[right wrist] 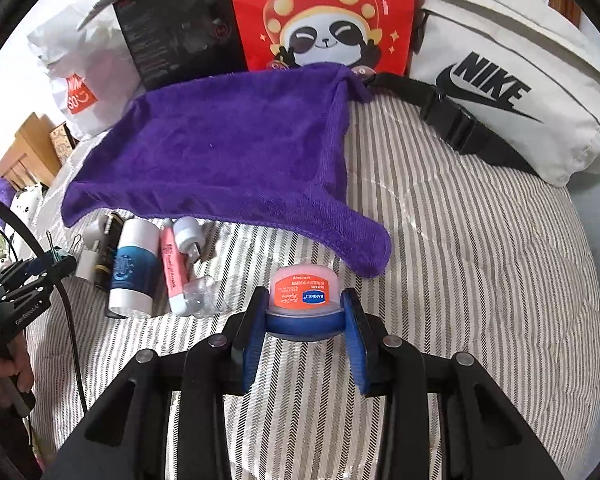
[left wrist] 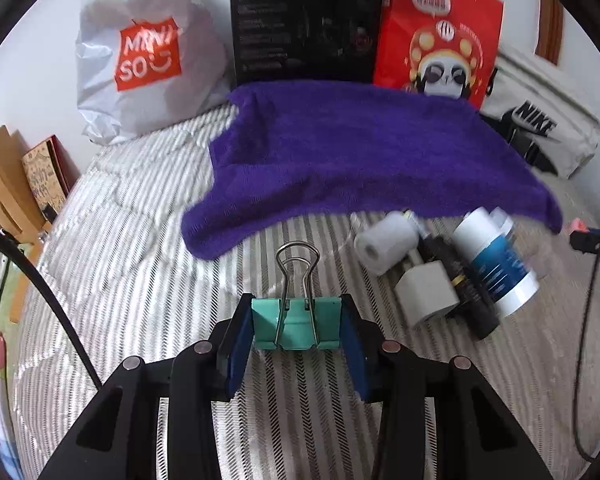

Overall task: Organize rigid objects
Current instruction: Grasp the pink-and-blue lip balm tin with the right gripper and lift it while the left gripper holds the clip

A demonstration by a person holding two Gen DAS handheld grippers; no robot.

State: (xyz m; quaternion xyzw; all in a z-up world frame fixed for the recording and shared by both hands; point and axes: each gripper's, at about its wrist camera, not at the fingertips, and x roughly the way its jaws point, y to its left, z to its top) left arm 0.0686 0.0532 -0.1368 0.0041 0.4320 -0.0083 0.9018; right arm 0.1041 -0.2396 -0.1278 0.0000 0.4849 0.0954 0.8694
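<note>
Left gripper clamped on a teal binder clip, blue pads flat against its two ends, wire handles pointing away from the camera. Held clear above the striped bedspread, probably so the handles stay free and the clip can be set down cleanly.

Right gripper pinching a small lip-balm jar by its blue base, orange label up, jaws pressed to the sides. Lifted off the bedspread or resting on it? Hard to say from this angle.

Just beyond, a cluster lying side by side at the cloth's near edge: white and blue tube, pink tube, dark slim tube, white plug adapter, small white bottle. Looks like the sorted row, so likely the place both held items are headed.

Further out, purple towel spread flat, its near corner flopped toward the jar. Anything beneath it, impossible to tell.

At the back, propped against the wall: white shopping bag, black box, red panda bag, white sling bag with its black strap. Tops cut off by the frame, print on the black box too small to read. At the far left of the right wrist view, a hand gripping the other tool's handle, mostly out of frame.
</note>
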